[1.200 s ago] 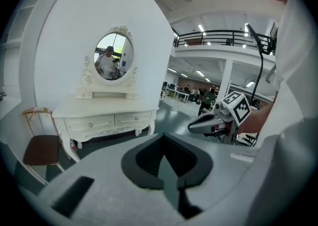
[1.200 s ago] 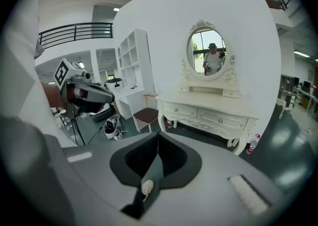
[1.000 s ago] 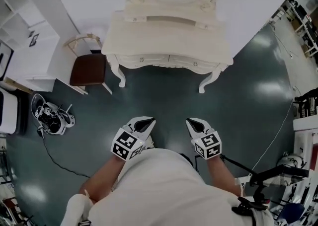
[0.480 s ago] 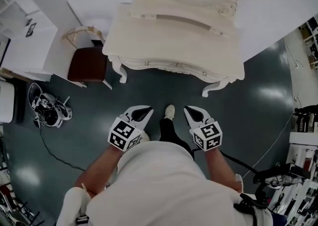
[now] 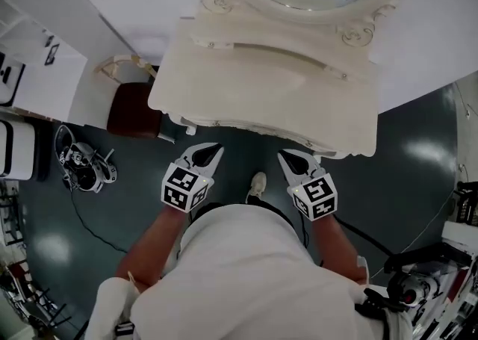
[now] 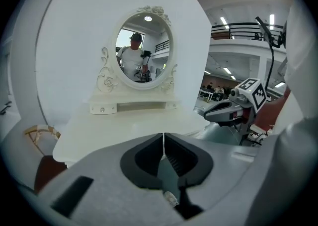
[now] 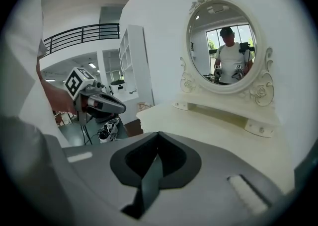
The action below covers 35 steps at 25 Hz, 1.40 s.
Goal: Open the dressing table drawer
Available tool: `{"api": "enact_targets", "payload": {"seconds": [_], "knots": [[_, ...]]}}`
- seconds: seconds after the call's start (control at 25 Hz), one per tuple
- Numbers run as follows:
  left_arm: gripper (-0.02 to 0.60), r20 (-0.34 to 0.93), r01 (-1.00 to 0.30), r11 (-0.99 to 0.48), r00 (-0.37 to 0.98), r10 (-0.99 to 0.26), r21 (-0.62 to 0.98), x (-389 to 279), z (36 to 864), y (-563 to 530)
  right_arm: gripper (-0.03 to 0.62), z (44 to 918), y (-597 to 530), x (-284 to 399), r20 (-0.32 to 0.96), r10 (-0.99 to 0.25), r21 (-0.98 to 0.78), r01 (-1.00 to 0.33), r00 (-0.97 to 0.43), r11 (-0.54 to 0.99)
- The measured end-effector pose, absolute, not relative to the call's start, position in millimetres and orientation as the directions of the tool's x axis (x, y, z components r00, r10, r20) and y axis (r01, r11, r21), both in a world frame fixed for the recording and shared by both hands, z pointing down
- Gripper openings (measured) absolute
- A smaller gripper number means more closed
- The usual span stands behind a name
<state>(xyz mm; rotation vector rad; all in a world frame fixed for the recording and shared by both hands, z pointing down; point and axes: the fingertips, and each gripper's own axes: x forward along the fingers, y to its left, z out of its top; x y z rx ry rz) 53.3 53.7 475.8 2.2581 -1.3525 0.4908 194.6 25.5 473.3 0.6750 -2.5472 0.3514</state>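
The dressing table drawer [image 5: 224, 125], a cream scalloped front with small round knobs, is being seen under the front edge of the cream tabletop [image 5: 261, 84], just ahead of both tongs and apart from them. The left gripper [image 5: 213, 152], white and black with a marker cube, is being held below the drawer's left part. Its jaws are being eased open from closed, with only a hairline slit showing and nothing between them. The right gripper [image 5: 287, 159] is being held near the right knob with its jaws pressed together on nothing.

The drawer front is being shown by the head view alone, as is the brown-seated chair [image 5: 134, 110] to the table's left. In the two gripper views, only the tabletop and the oval mirror in its carved cream frame [image 6: 144, 51] are being shown above the jaws, with a person reflected in the glass. Each gripper is also being caught in the other's view.
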Motion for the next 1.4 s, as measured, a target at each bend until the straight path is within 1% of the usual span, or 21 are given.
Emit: {"api": "enact_targets", "payload": {"seconds": [0.24,0.36,0.48,0.72,1.0,1.4], "knots": [[0.035,0.572,-0.925,-0.343,0.374,-0.730,0.167,35,499,-23,0.000,492,-26,213,0.536,-0.392,-0.150,-0.541,-0.748,0.828],[0.050,0.588,-0.936,-0.314,0.344,-0.732,0.157,13,510,-60,0.000,495,-43,209,0.547,-0.397,-0.160,-0.557,-0.737,0.815],[0.060,0.594,-0.943,-0.295,0.327,-0.735,0.154,-12,524,-101,0.000,493,-62,205,0.554,-0.432,-0.154,-0.597,-0.712,0.787],[0.074,0.616,-0.947,-0.291,0.311,-0.724,0.136,-74,559,-182,0.000,477,-87,188,0.562,-0.549,-0.140,-0.725,-0.619,0.674],[0.089,0.652,-0.952,-0.276,0.291,-0.700,0.130,-129,600,-260,0.000,483,-89,171,0.620,-0.608,-0.114,-0.824,-0.495,0.554],[0.144,0.682,-0.952,-0.268,0.296,-0.669,0.150,-155,640,-324,0.000,496,-66,169,0.672,-0.663,-0.092,-0.925,-0.330,0.368]]}}
